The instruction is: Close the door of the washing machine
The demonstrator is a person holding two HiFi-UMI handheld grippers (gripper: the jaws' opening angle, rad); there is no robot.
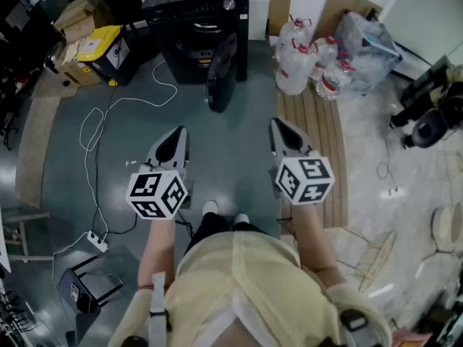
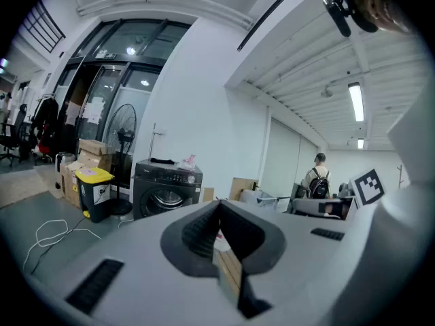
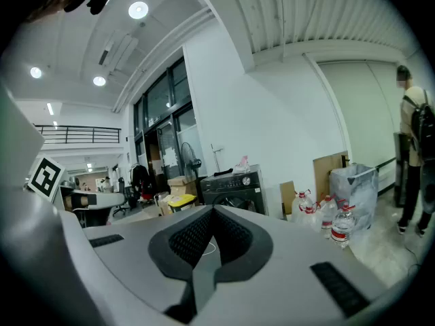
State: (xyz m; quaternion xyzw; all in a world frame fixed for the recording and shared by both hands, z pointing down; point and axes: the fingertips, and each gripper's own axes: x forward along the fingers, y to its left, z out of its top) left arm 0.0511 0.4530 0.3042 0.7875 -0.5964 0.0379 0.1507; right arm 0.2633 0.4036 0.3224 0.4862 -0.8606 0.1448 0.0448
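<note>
A black washing machine (image 1: 195,20) stands at the far side of the floor, and its round door (image 1: 221,71) hangs open toward me. Both grippers are held side by side well short of it, pointing at it. In the head view my left gripper (image 1: 181,131) is shut and holds nothing, and my right gripper (image 1: 277,123) is also shut and holds nothing. The left gripper view has the machine (image 2: 166,187) beyond the closed left gripper (image 2: 219,206), its drum opening showing. The right gripper view has the machine (image 3: 232,185) past the closed right gripper (image 3: 212,212).
A yellow-lidded bin (image 1: 103,48) and cardboard boxes (image 1: 76,22) stand left of the machine. A white cable (image 1: 94,125) runs across the floor to a power strip (image 1: 96,241). Water bottles (image 1: 298,58), a plastic bag (image 1: 365,45) and slatted boards (image 1: 322,132) lie right. A person (image 2: 317,180) stands far off.
</note>
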